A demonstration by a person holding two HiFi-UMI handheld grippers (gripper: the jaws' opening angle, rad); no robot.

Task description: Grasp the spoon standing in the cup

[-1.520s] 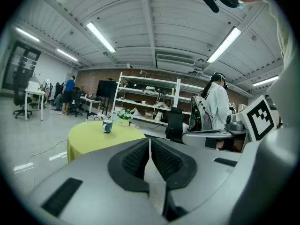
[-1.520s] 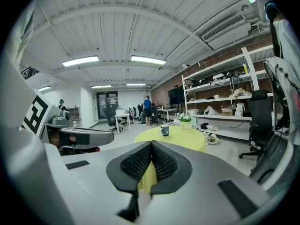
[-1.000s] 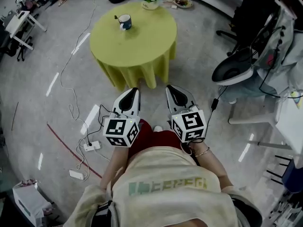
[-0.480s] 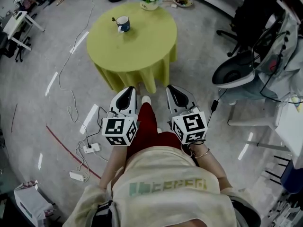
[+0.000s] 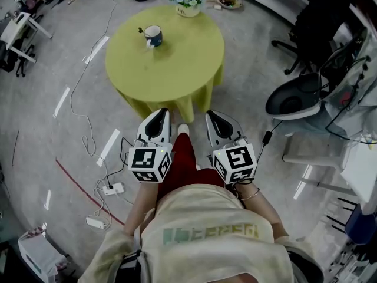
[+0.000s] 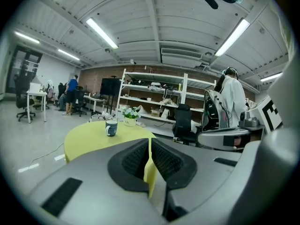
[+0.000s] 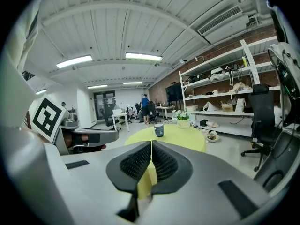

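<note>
Table (image 5: pixel 177 63) now closer, left gripper (image 5: pixel 160 113), right gripper (image 5: pixel 211 115) side by side, both closed, empty

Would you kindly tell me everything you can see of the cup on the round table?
The cup is dark blue outside with a white mark, pale inside, and looks ceramic. It stands upright on the yellow-green table, toward its far left, apart from the flower pot. A spoon stands in it, leaning left. Nothing else touches it.

Round yellow-green table (image 5: pixel 177 63) on grey floor (image 5: pixel 41 122): cup (image 5: pixel 154 36) holding spoon (image 5: pixel 142 30), flower pot (image 5: pixel 188 3) at far edge.
</note>
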